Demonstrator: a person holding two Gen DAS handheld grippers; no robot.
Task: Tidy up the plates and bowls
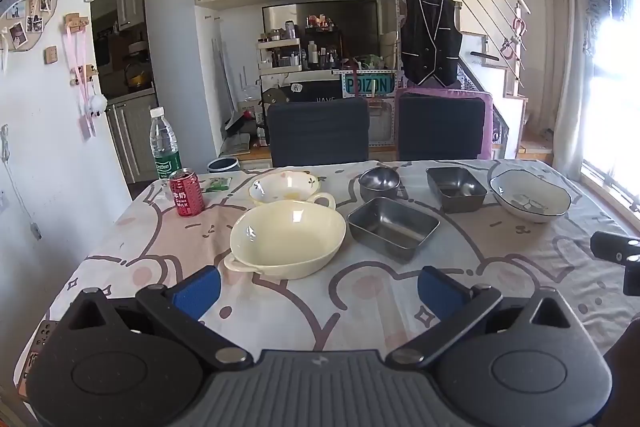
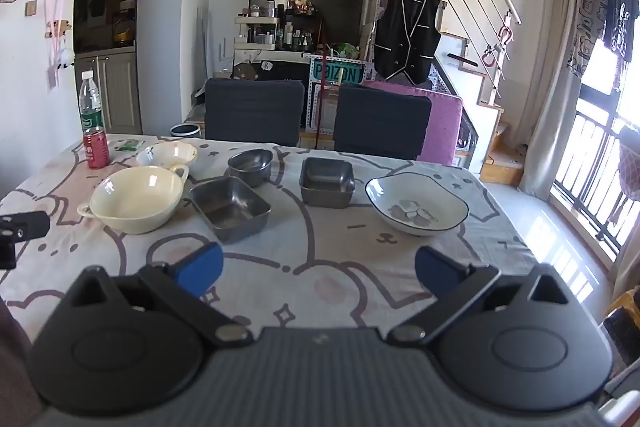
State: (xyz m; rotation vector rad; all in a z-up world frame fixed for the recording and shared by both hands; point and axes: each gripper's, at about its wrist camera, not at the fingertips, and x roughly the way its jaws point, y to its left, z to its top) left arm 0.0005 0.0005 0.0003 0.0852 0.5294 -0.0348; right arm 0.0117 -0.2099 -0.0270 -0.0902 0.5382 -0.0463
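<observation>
Both tongs gape wide and empty: left tongs (image 1: 318,289) face the cream bowl (image 1: 288,237), right tongs (image 2: 318,267) the steel tray (image 2: 230,207)

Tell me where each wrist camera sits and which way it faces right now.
Left wrist: behind the open left gripper, angled down across the table at the cream two-handled bowl; its blue pads show, and the right gripper's black tip at the right edge.
Right wrist: behind the open right gripper, facing the rectangular steel tray and the dark-rimmed white dish; the left gripper's tip shows at left.
Shared: the same dishes and the red drink can.
</observation>
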